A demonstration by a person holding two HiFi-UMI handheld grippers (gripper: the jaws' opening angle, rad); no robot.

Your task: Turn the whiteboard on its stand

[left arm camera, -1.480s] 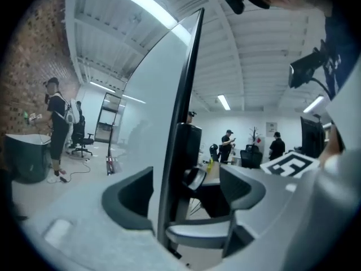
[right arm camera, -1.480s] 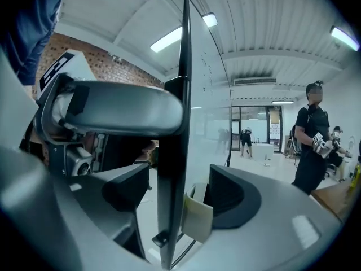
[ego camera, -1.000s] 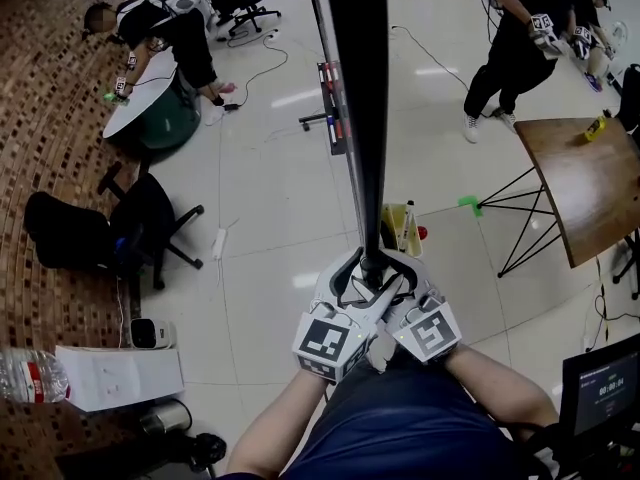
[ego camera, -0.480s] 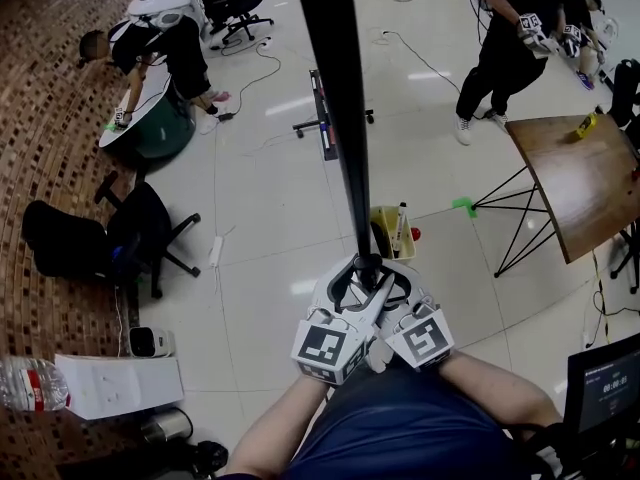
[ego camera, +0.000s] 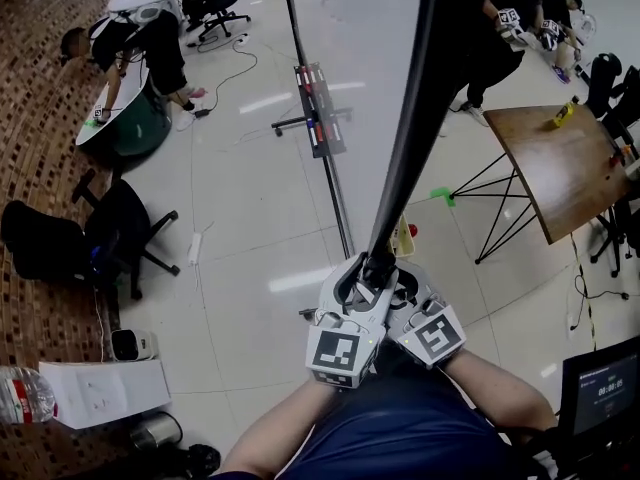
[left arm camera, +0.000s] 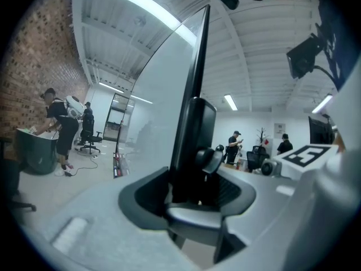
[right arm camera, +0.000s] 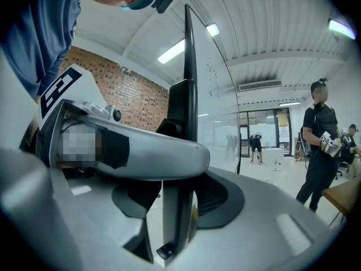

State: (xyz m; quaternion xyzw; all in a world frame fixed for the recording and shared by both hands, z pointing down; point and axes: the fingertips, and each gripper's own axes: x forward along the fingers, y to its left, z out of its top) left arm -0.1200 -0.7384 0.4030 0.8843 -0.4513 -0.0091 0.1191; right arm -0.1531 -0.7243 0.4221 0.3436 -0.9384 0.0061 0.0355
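Note:
The whiteboard [ego camera: 405,128] shows nearly edge-on in the head view, its black frame slanting up to the right and its pale face [left arm camera: 155,100] turned left. My left gripper [ego camera: 357,280] and right gripper [ego camera: 393,286] sit side by side at the frame's near end, just in front of my body. Both sets of jaws have just been closing with the frame between them. In the left gripper view the pads press the black frame [left arm camera: 192,151] by a round knob [left arm camera: 211,160]. In the right gripper view the thin frame edge [right arm camera: 185,95] stands clamped between the jaws.
The stand's floor rail with a marker tray [ego camera: 318,113] runs away across the tiles. A yellow bin [ego camera: 405,240] sits by the post. A wooden table [ego camera: 570,173] is at right, an office chair [ego camera: 125,233] at left, a monitor [ego camera: 600,393] lower right. People stand beyond.
The board's frame has swung from leaning up-left to leaning up-right, showing more of its pale face. Both grippers shifted a little to the right and their jaws tightened on the frame.

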